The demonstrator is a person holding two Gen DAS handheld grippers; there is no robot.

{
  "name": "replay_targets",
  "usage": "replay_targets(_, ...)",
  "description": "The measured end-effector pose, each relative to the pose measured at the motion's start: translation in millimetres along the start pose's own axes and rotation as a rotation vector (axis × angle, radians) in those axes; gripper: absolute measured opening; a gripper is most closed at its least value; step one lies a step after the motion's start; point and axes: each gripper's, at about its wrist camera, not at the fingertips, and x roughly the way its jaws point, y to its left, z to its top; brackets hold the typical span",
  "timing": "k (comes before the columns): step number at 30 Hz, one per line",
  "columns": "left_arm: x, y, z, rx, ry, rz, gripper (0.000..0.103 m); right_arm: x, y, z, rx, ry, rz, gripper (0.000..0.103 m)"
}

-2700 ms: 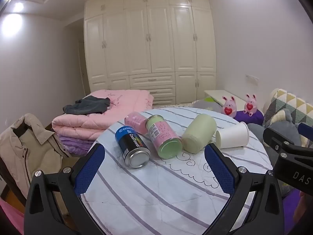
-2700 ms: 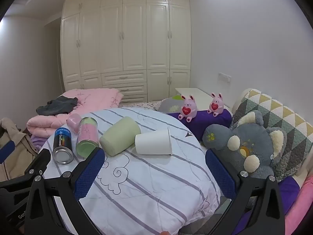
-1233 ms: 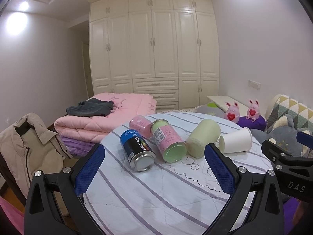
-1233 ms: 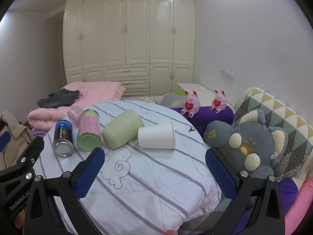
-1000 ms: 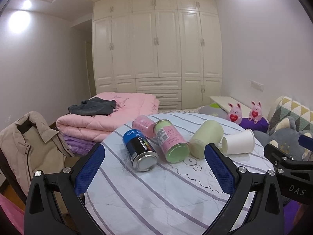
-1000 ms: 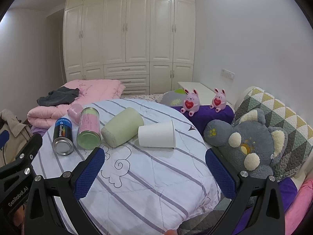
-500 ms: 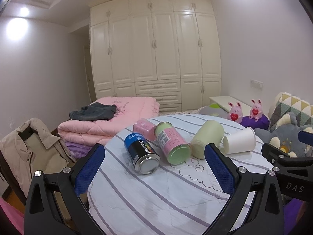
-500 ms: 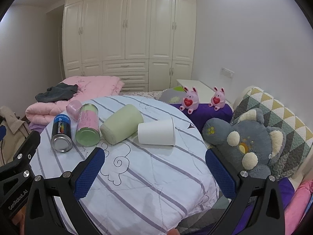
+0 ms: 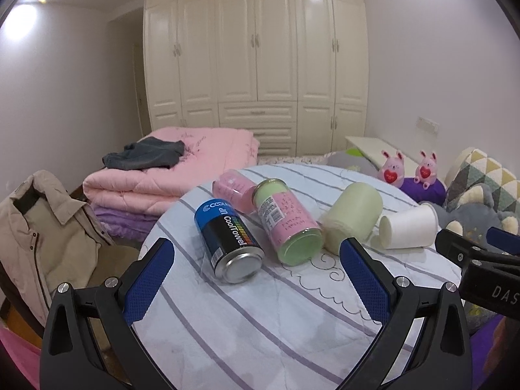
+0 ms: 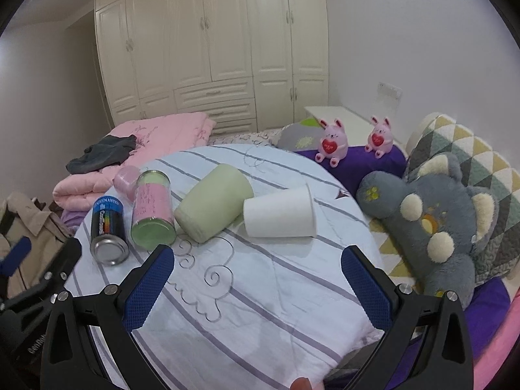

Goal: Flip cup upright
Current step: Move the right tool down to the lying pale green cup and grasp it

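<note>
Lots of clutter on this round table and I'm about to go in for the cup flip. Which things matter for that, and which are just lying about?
For the job:
- white paper cup, on its side
- pale green cup, on its side
- right gripper, jaws open
- left gripper, jaws open

Just lying about:
- blue and black can
- pink-labelled jar
- small pink cup
- grey plush toy
- two pink bunnies

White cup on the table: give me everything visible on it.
The white cup looks like plain paper, tapered, with a rolled rim. It lies on its side on the striped tablecloth, mouth toward the grey plush toy, base toward the green cup, which it appears to touch. Neither pair of tongs holds it; both are open, short of it.
</note>
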Motion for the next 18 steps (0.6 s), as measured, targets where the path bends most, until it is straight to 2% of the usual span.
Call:
replay_targets(3,15,4,9,-0.001,0.03,-0.022,0.103,15,7,7,0.011,0.042,0.021,0.103)
replay_targets(8,43,12,28,0.033,0.066,0.011,0.103,47,14,22,0.075,0.136,0.091,0.103)
replay_targets(12,67,19,44,0.081,0.088,0.011,0.103,75,22,34,0.134,0.209,0.146,0.103)
replay_targets(18,109,33,67,0.144,0.132,-0.004,0.103,110,29,50,0.239,0.278,0.178,0.102)
